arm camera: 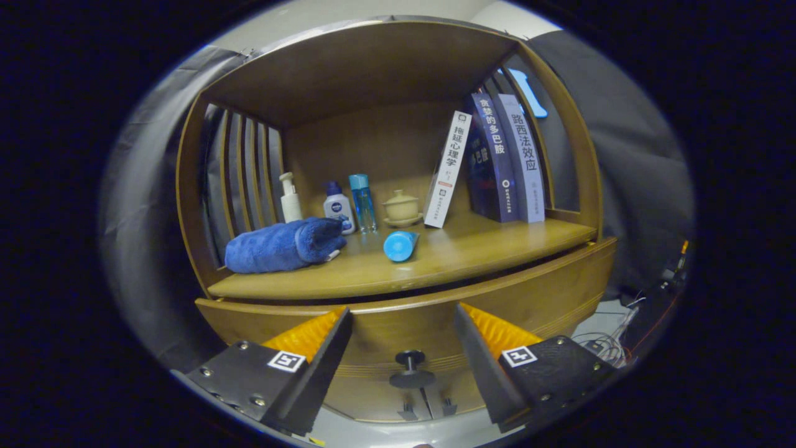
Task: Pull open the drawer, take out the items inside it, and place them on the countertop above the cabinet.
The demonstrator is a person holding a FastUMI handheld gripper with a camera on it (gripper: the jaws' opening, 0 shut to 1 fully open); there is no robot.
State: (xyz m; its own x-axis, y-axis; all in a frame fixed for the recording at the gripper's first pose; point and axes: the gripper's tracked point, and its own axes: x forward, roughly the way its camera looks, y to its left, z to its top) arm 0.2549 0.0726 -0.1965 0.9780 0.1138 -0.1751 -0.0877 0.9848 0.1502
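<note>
A wooden cabinet has a drawer [535,298] below its countertop shelf [435,261]; the drawer front stands slightly out from the cabinet, and its inside is hidden. A dark round knob [410,368] sticks out of the drawer front, low between my fingers. My gripper [403,323] is open, its fingers spread wide on either side of the knob and a little short of the drawer front, holding nothing. On the countertop lie a rolled blue towel [283,246] and a blue tube [400,245] on its side.
At the back of the countertop stand a pump bottle [290,199], a white bottle [339,208], a tall blue bottle [362,202], a small lidded cup [402,208] and three books [497,162] leaning at the right. Cables [606,348] lie on the floor right of the cabinet.
</note>
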